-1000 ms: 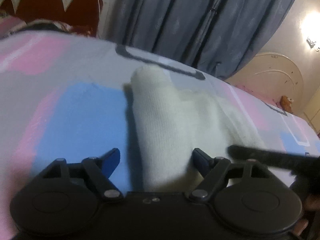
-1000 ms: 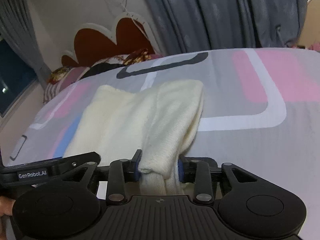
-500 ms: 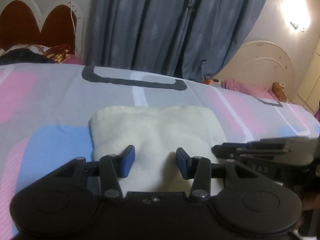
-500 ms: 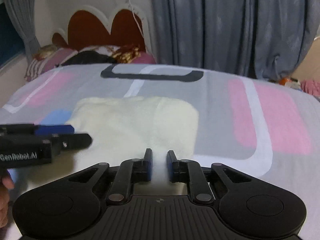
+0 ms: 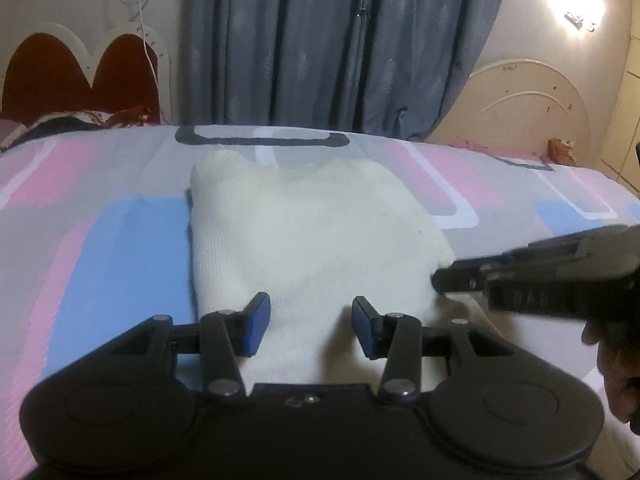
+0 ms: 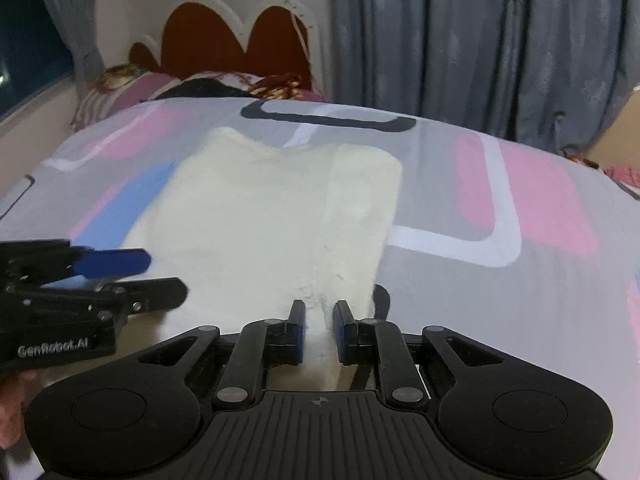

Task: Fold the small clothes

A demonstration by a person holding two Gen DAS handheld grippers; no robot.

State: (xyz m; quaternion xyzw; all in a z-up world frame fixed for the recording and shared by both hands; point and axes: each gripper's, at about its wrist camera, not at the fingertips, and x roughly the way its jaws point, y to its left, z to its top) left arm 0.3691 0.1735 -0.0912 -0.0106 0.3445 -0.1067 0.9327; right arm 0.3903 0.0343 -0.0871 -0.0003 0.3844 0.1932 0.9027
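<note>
where the bed (image 5: 100, 248) spreads out under a sheet patterned in pink, blue and grey blocks, a cream knitted garment (image 5: 304, 236) lies flat near its middle, folded into a rough rectangle with two rounded humps along its far edge. the left tongs (image 5: 310, 322) sit low over the near edge of the garment, blue-padded fingers (image 5: 256, 322) standing partly apart with the cream knit showing in the gap between them; the pads do not press on the cloth and nothing is held. in the right wrist view the same garment (image 6: 272, 216) shows a lengthwise fold line towards its right side. the right tongs (image 6: 319, 330) hover at the near right corner of it, the jaws drawn close to a narrow gap, with the knit visible through that gap but not pinched. each tool appears in the other's view, coming in from the side beside the garment's near edge, with part of a hand (image 5: 618, 380) behind the right one. beyond the bed stand a red and white scalloped headboard (image 6: 236, 40) and grey-blue curtains (image 5: 340, 40).
</note>
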